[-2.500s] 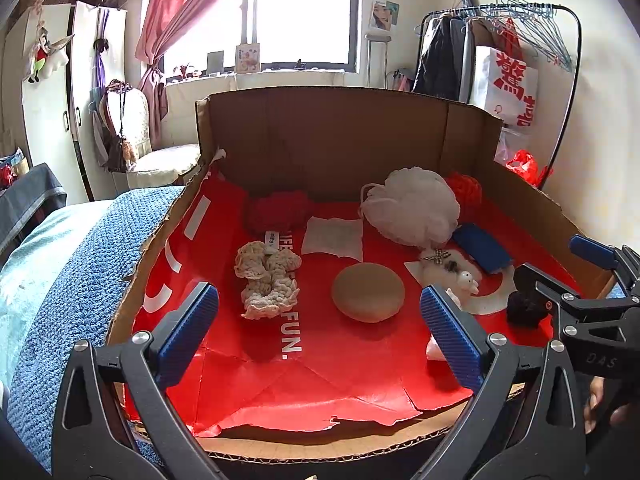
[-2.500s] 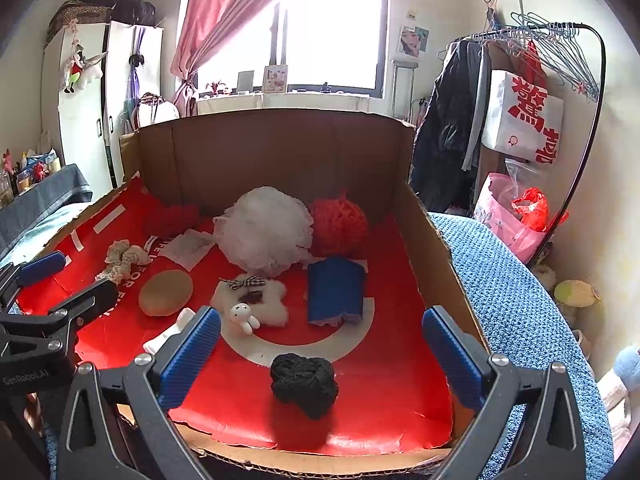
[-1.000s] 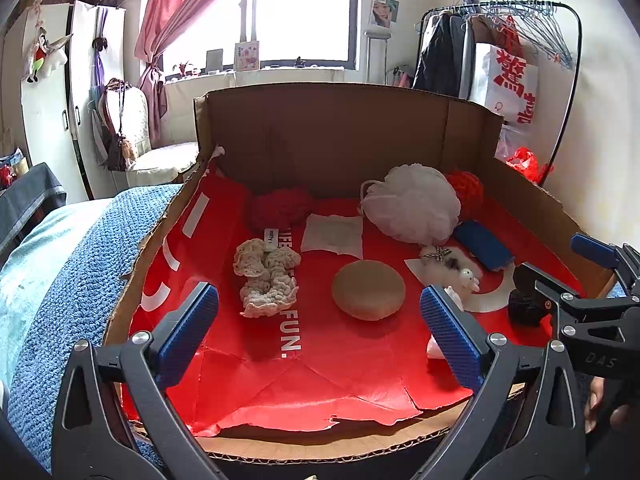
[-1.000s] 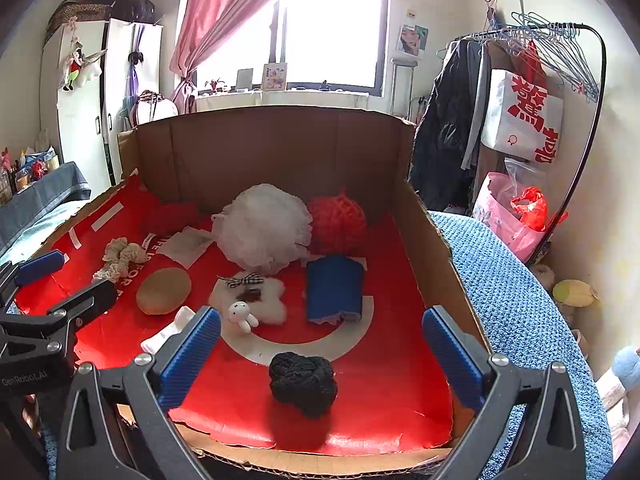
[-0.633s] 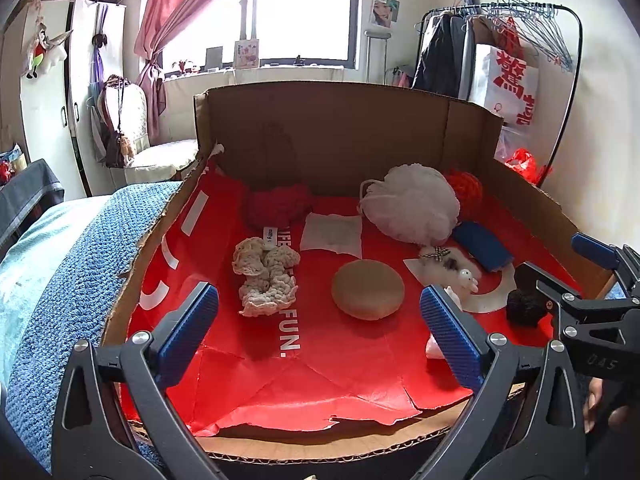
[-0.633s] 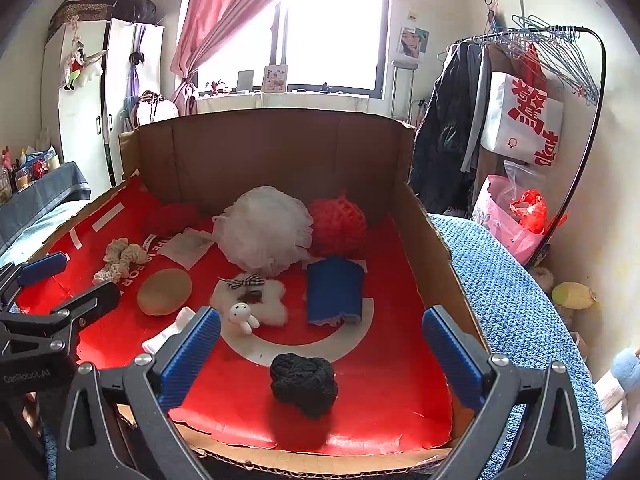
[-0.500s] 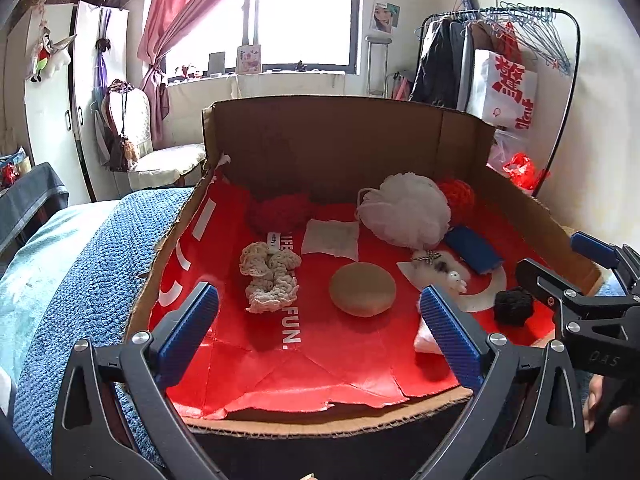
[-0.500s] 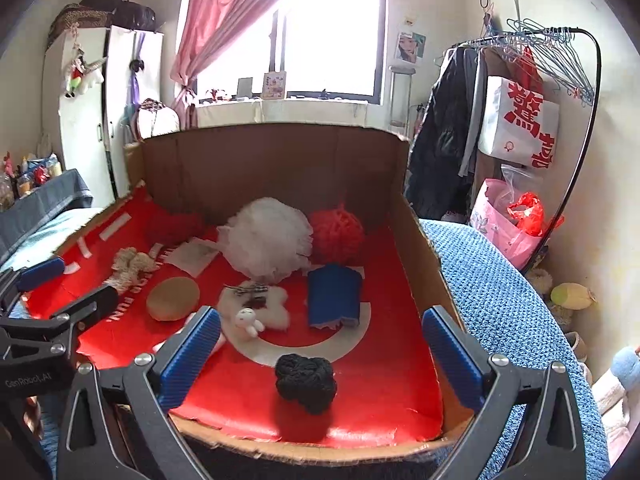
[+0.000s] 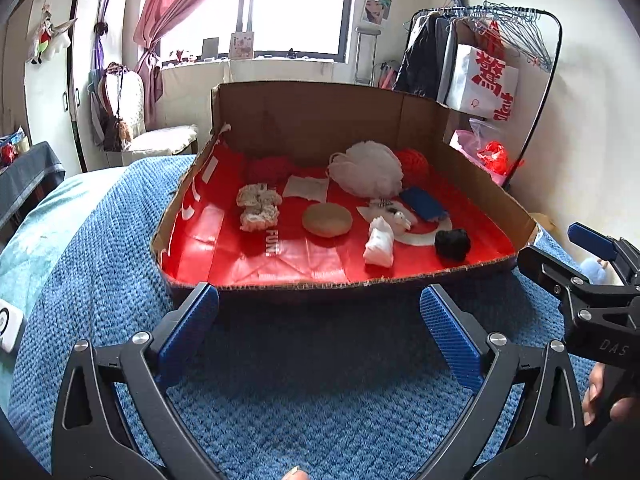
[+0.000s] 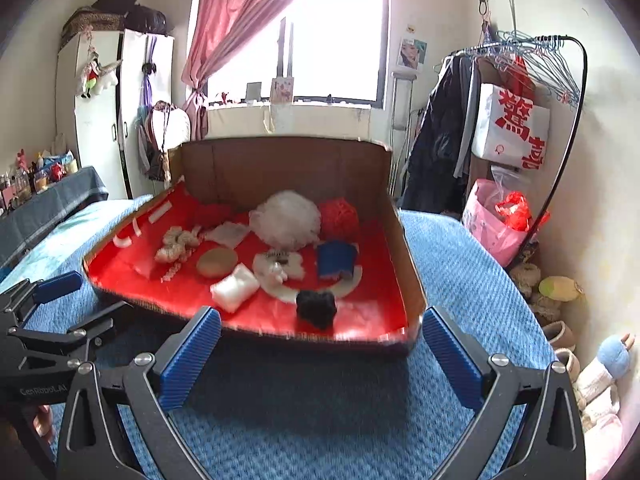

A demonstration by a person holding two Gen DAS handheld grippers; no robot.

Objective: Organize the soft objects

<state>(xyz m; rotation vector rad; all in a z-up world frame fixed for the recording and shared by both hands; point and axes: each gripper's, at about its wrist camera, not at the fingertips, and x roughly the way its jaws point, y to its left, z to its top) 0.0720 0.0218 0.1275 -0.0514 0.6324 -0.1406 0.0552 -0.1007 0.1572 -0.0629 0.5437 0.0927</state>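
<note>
The soft things lie loose on the red floor of the cardboard box (image 9: 304,120): a white mesh puff (image 9: 366,169) near the back wall, a tan sponge (image 9: 327,220) in front of it, a cream knit piece (image 9: 258,207) to the sponge's left, and a black yarn ball (image 9: 452,243) by the front edge. The box sits on a blue blanket (image 9: 100,248). The left gripper (image 9: 318,336) and right gripper (image 10: 320,352) hover outside the front edge, jaws wide apart and empty. Reaching in low could snag that edge and shove the light box; the puff may slip from a shallow pinch.
</note>
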